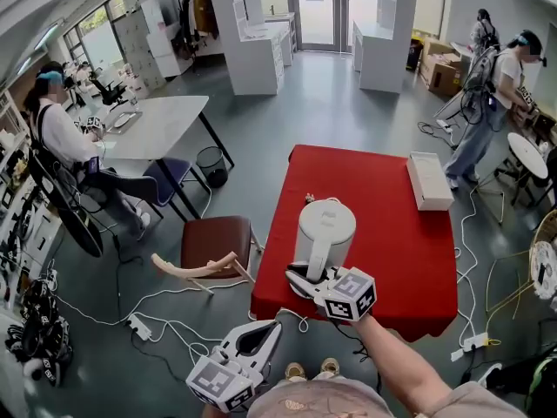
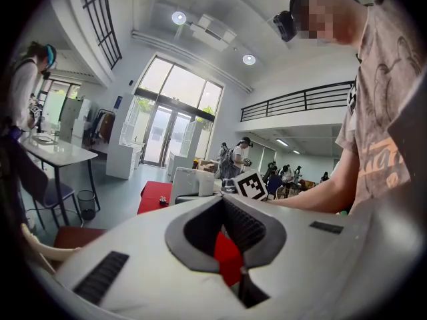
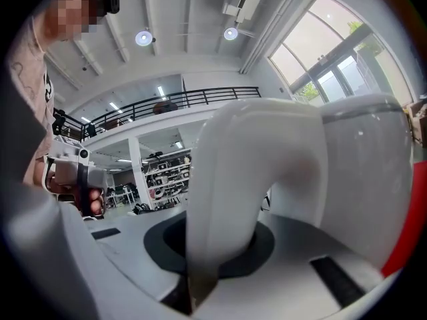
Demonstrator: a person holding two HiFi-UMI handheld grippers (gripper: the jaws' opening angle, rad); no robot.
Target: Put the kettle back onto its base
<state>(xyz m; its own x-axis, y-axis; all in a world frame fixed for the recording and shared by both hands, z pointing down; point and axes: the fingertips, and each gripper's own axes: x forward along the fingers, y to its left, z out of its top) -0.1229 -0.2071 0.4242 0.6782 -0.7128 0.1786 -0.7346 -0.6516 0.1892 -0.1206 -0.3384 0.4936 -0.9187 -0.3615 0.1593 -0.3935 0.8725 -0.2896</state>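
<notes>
At the lower left of the head view, the white left tongs (image 1: 265, 331) are pressed together, empty. Just beyond, the right tongs (image 1: 300, 281) pinch the curved handle (image 3: 223, 199) of the white plastic kettle (image 1: 325, 232) — upright near the front edge of the red-clothed counter (image 1: 409, 251), frame centre. Farther right lies a flat white box (image 1: 429, 179).

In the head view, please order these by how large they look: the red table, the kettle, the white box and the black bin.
1. red table
2. kettle, though nearness to the camera enlarges it
3. white box and black bin: these look similar, so I do not rank them.
</notes>
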